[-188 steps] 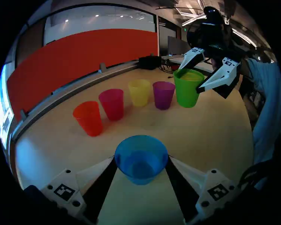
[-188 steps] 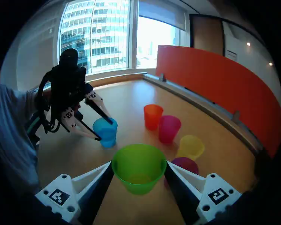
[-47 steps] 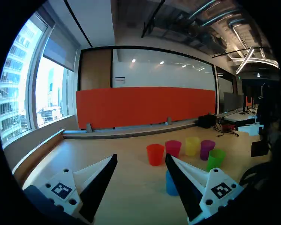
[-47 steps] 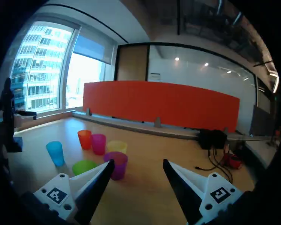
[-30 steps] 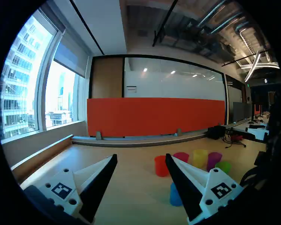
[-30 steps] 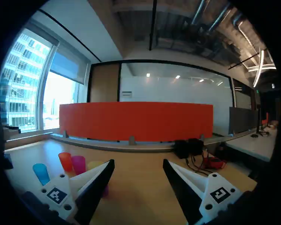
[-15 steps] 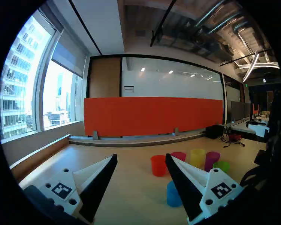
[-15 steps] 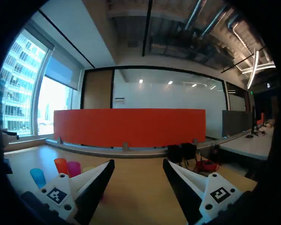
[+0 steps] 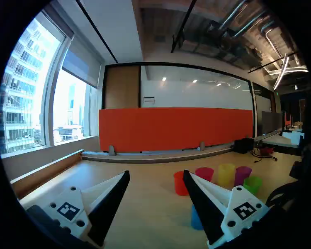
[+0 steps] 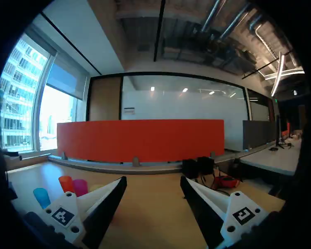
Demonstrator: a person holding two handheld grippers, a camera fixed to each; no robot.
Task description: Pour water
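Note:
In the left gripper view my left gripper (image 9: 155, 176) stands open and empty, raised above the wooden table (image 9: 155, 207). Behind its right finger stand a blue cup (image 9: 195, 217), an orange cup (image 9: 180, 183), a pink cup (image 9: 205, 173), a yellow cup (image 9: 226, 174), a purple cup (image 9: 241, 174) and a green cup (image 9: 252, 184). In the right gripper view my right gripper (image 10: 153, 181) is open with nothing between its fingers. At its lower left I see the blue cup (image 10: 42, 197), the orange cup (image 10: 66, 183) and the pink cup (image 10: 80, 186); its left finger hides the others.
An orange partition (image 9: 176, 128) runs along the table's far edge. Black gear and cables (image 10: 199, 167) lie at the table's far right. Large windows (image 9: 27, 103) line the left side. A second desk (image 10: 275, 159) stands to the right.
Both grippers have let go of their cups, the blue and the green, which now stand on the table. Both have pulled back and tilted up to level; over the last second they drift slightly.

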